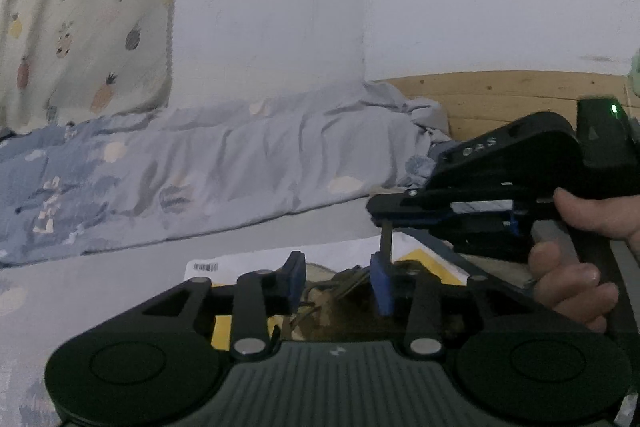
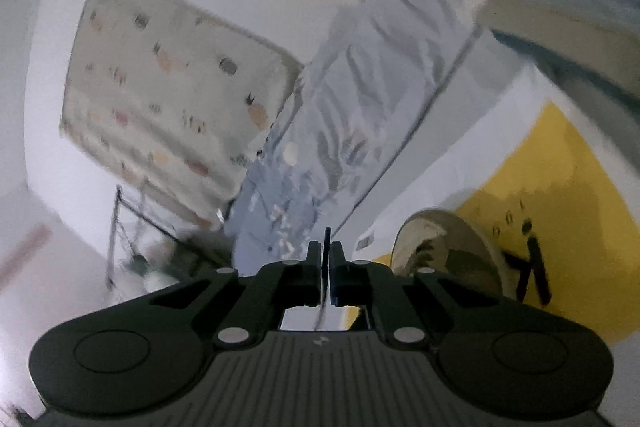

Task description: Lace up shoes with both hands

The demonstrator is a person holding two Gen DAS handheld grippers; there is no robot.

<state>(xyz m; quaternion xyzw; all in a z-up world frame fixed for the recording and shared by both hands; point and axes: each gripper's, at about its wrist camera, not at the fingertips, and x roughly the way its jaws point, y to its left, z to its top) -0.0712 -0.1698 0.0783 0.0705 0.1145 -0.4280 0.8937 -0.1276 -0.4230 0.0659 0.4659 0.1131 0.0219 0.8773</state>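
A beige-brown shoe (image 1: 344, 311) lies on a yellow and white sheet (image 1: 416, 253), just past my left gripper (image 1: 339, 281). That gripper is open; its blue pads (image 1: 382, 285) stand apart with the shoe's laces (image 1: 352, 273) showing in the gap, and nothing is pinched. My right gripper (image 1: 378, 213), held by a hand (image 1: 576, 267), hovers above and to the right. It is shut on a dark lace end (image 1: 387, 239) that hangs straight down towards the left gripper's right pad. In the rolled right wrist view the right gripper (image 2: 327, 259) pinches the thin lace end (image 2: 326, 243), with the shoe (image 2: 448, 247) to the right.
A rumpled blue quilt (image 1: 224, 163) lies along the white wall behind the sheet. A pineapple-print cloth (image 1: 84, 19) hangs at the upper left. A wooden board (image 1: 512, 99) stands at the back right. A wire rack (image 2: 128, 227) shows at the left in the right wrist view.
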